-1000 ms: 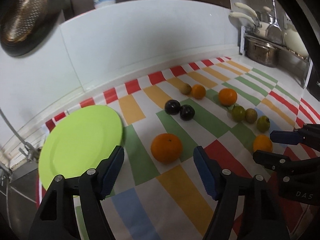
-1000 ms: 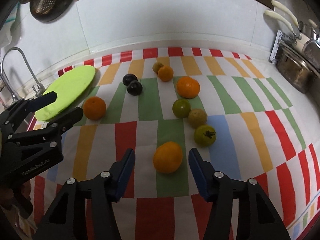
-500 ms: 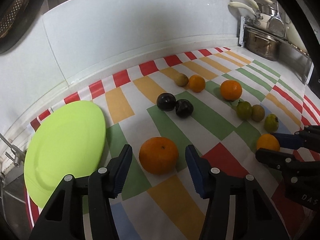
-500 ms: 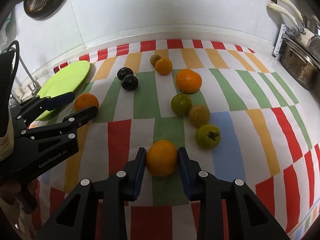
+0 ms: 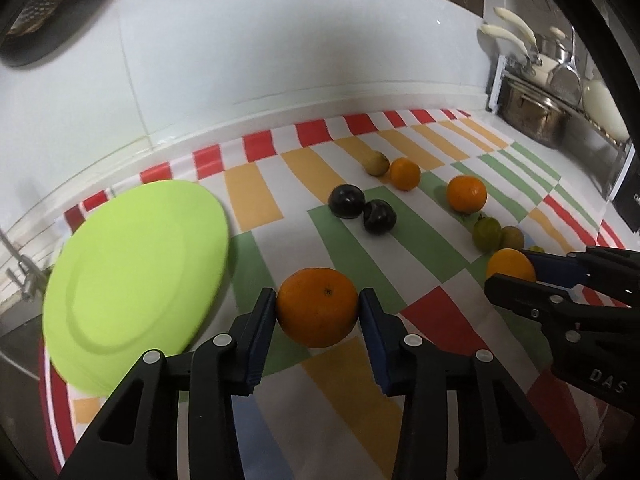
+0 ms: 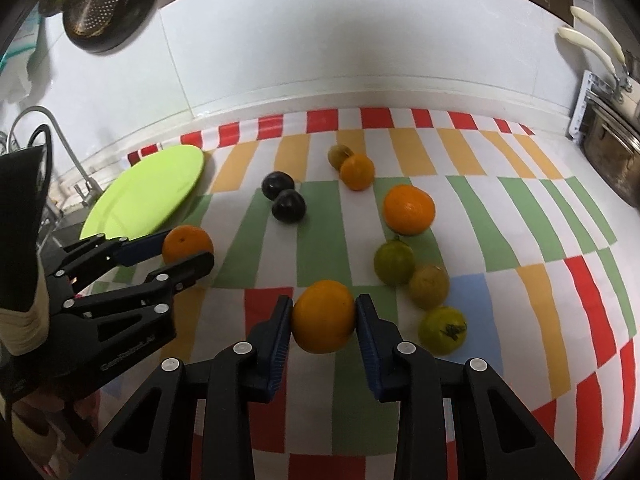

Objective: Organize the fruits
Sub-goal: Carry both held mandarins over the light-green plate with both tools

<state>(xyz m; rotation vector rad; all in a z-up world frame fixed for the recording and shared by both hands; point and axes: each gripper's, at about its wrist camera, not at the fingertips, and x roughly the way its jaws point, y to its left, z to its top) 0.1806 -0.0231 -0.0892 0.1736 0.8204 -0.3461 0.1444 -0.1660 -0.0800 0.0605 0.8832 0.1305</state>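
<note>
My left gripper (image 5: 318,312) is shut on a large orange (image 5: 317,306), just right of the lime green plate (image 5: 132,272). My right gripper (image 6: 323,318) is shut on a yellow-orange fruit (image 6: 323,315). In the left wrist view the right gripper (image 5: 514,274) shows at the right edge with that fruit (image 5: 509,265). In the right wrist view the left gripper (image 6: 188,248) shows at the left with its orange (image 6: 186,242). Two dark plums (image 6: 283,197), two more oranges (image 6: 409,209) and several green-yellow fruits (image 6: 394,262) lie on the striped cloth (image 6: 520,216).
The green plate (image 6: 148,192) lies at the cloth's left end by a sink tap (image 6: 76,176). A white backsplash runs behind. A metal pot and utensil rack (image 5: 536,116) stand at the far right. A colander (image 6: 100,0) hangs at the upper left.
Both grippers have closed: the left one onto the large orange, the right one onto the yellow-orange fruit. Both moved forward around their fruit.
</note>
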